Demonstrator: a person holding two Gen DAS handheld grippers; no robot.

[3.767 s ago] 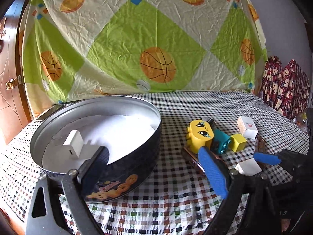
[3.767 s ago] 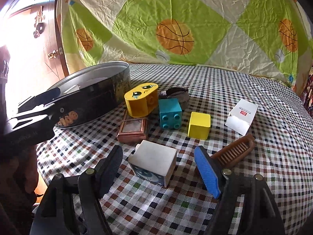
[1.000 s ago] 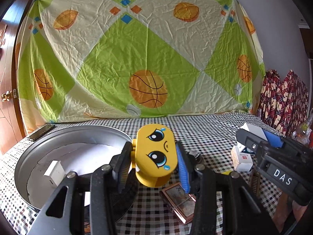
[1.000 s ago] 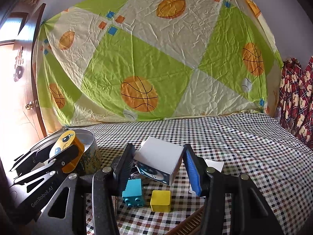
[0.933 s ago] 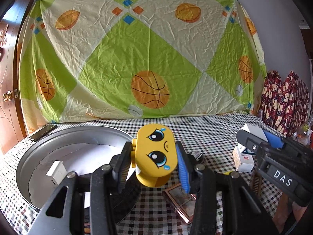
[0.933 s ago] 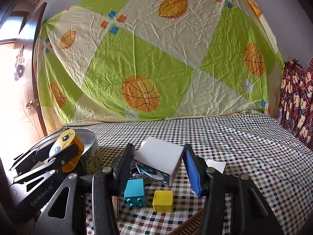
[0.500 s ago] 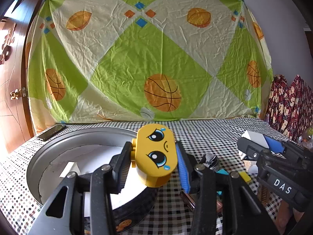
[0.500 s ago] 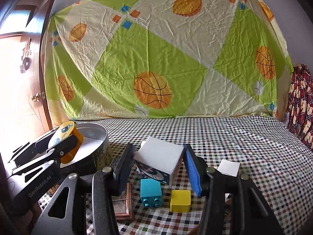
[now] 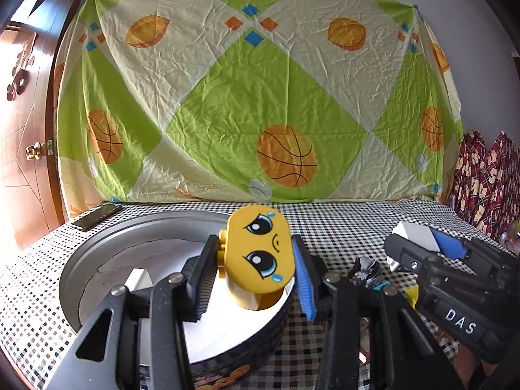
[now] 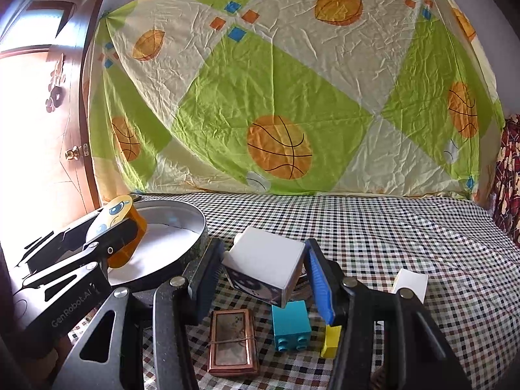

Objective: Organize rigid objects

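The yellow face block (image 9: pixel 258 253) is hanging over the near side of the round tin (image 9: pixel 97 247), clamped between the two pads of the left tool (image 9: pixel 253 274), and the right wrist view is showing it above the tin's white lining, clear of the wall. It is a chunky plastic brick with big blue teary eyes printed on its rounded front and studs poking out at its left side. Held face-forward and lifted, it looks ready to be lowered in beside the small white piece (image 9: pixel 139 279) already lying inside. Over to the right, the right tool (image 10: pixel 265 276) is closing on the white box (image 10: pixel 266 261), gripped across its sides and tilted, with a dark cartoon print on its lower face; it is hanging above the checked counter (image 10: pixel 390 234), presumably waiting its turn for the tin. Below it, down on the cloth, the copper-framed case (image 10: pixel 232 341), the teal brick (image 10: pixel 290 325) and the small yellow cube (image 10: pixel 331 341) are sitting close together, not yet sorted, with a white card (image 10: pixel 410 284) lying further right.
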